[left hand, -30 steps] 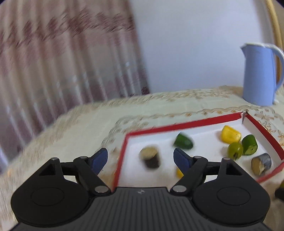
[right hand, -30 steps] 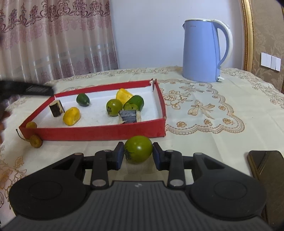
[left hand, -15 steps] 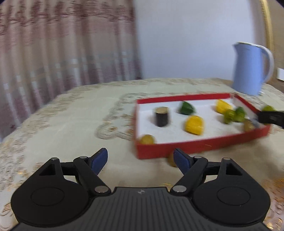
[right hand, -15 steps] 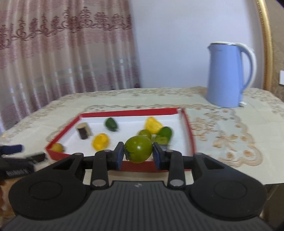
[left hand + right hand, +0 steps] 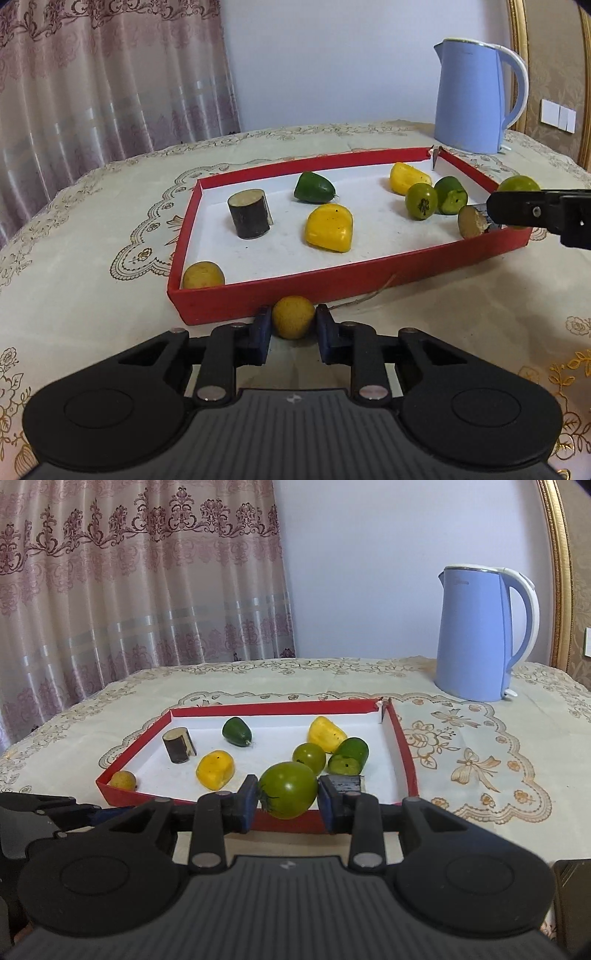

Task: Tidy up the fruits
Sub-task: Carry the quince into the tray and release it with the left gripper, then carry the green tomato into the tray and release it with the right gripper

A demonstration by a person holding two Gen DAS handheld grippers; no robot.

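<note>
A red-rimmed white tray holds several fruit pieces: yellow pieces, green pieces, a small green tomato, a dark cylinder and a small yellow ball. My left gripper is shut on a small yellow round fruit on the cloth just before the tray's front wall. My right gripper is shut on a large green tomato held above the tray's near right edge; it also shows in the left wrist view.
A blue electric kettle stands on the tablecloth behind the tray's right end. A dark flat object lies at the right table edge. Curtains hang behind the table on the left.
My left gripper has dropped to the cloth before the tray and closed on the small yellow fruit. My right gripper has carried the green tomato up over the tray's near edge.
</note>
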